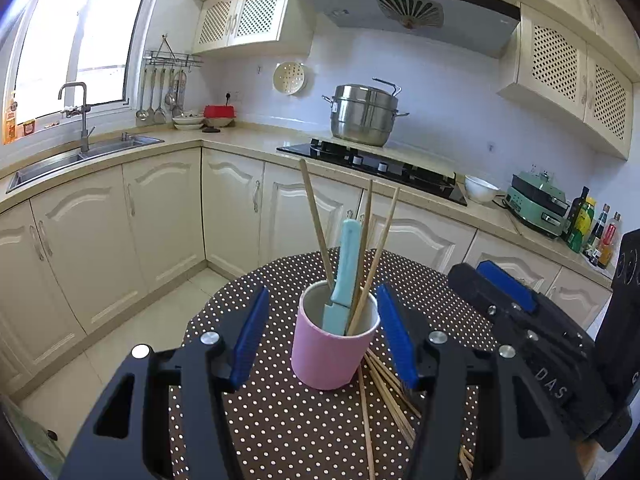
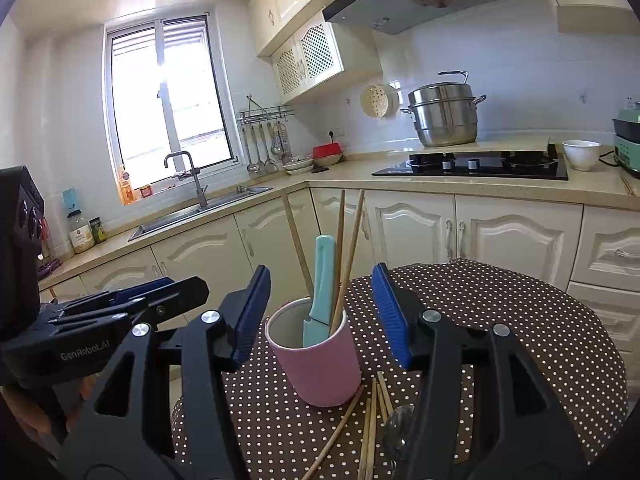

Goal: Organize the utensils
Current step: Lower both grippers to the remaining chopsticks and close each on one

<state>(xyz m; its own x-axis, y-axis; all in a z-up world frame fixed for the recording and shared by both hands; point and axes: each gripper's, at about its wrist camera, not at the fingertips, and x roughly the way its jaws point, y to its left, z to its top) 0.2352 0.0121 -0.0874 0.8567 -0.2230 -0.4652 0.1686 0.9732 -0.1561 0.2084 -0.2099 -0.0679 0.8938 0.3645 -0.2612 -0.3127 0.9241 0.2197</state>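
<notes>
My left gripper [image 1: 324, 336]: jaws released, blue pads standing either side of the pink cup [image 1: 334, 344] without touching it. My right gripper [image 2: 320, 316]: jaws likewise released, nothing clenched; the cup [image 2: 316, 364] sits between and just beyond the pads, clear of both.

Cup stands upright on the polka-dot counter [image 1: 280, 420]. Inside it: a light-blue knife [image 1: 344, 276], handle up, blade down, plus three wooden chopsticks [image 1: 318, 228] leaning outward, one toward 11 o'clock, two toward 1 o'clock.

Loose chopsticks [image 1: 384, 392] lie flat on the counter at about 5 o'clock from the cup's base, touching or just beside it. From the right wrist view the same loose chopsticks [image 2: 372, 428] fan out below the cup at 6 o'clock, with a clear spoon-like item [image 2: 398, 428] beside them; its kind I cannot tell.

In the left view my right gripper [image 1: 520, 308] shows at 3 o'clock; in the right view my left gripper [image 2: 120, 312] shows at 9 o'clock.
</notes>
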